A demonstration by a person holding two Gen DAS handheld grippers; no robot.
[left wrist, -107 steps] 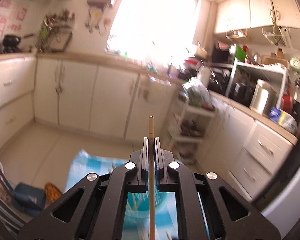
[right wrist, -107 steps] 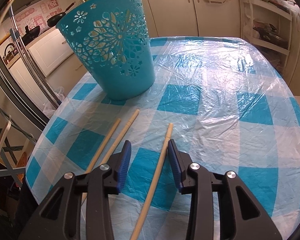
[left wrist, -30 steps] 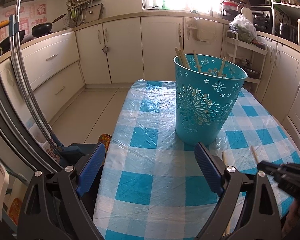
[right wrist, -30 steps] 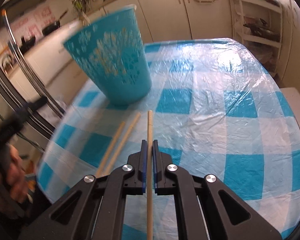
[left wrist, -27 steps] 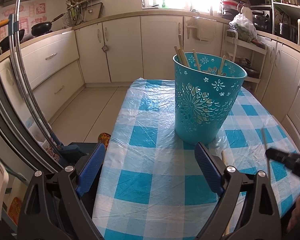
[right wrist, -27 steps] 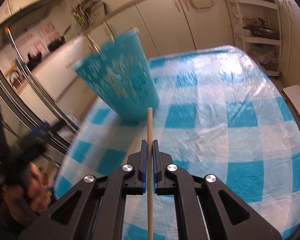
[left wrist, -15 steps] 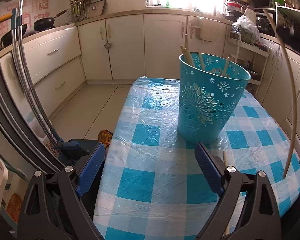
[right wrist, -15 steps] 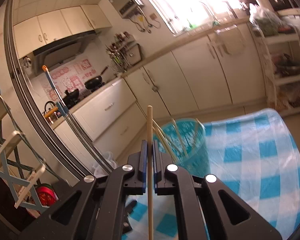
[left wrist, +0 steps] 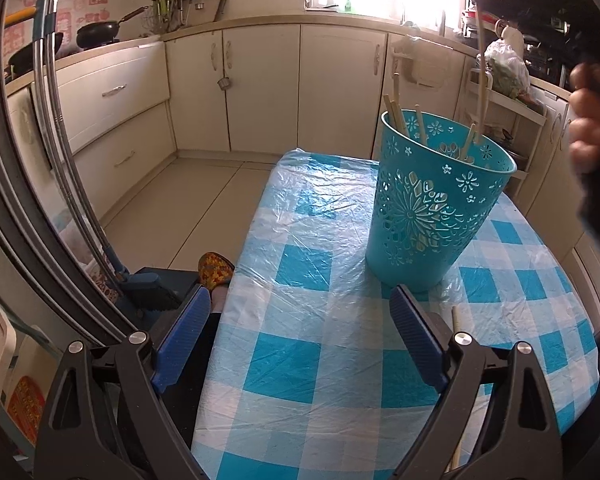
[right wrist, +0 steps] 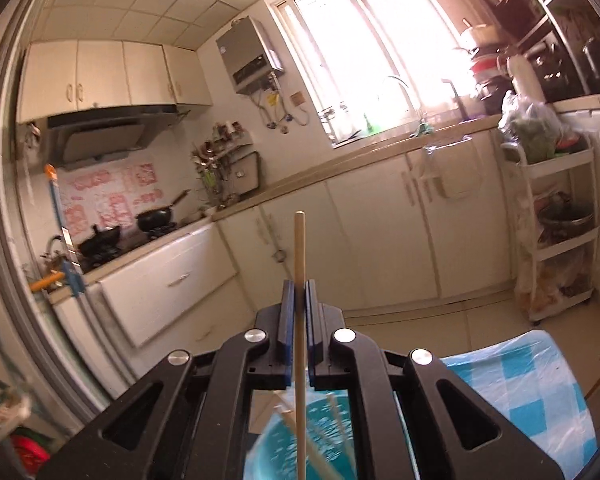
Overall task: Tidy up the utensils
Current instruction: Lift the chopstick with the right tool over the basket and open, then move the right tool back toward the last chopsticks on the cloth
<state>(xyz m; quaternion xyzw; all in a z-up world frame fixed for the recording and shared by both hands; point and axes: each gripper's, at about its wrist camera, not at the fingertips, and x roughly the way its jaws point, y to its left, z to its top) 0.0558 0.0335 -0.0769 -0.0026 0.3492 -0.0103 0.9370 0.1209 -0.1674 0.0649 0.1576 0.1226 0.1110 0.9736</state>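
on the checked tablecloth (left wrist: 300, 344), a teal basket (left wrist: 432, 216); kitchen cabinets (left wrist: 260, 88) behind.

Basket (right wrist: 300, 444) blurred under right tongs (right wrist: 299, 300), bottom cut by frame edge. Loose chopstick (left wrist: 457, 322) mostly hidden behind left tongs (left wrist: 298, 334). Hand (left wrist: 592, 120) blurred, cropped.

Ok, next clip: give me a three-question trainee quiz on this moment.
1. True or false: the right gripper is shut on a chopstick.
2. What sits below that gripper? A) a frying pan B) the blue basket C) a plate
3. Fill in: the left gripper is ____, with nothing between its pads.

Key: 1 true. 2 B, the basket, which already holds several chopsticks. 3 open; it hangs over the checked tablecloth, near one chopstick on the table.
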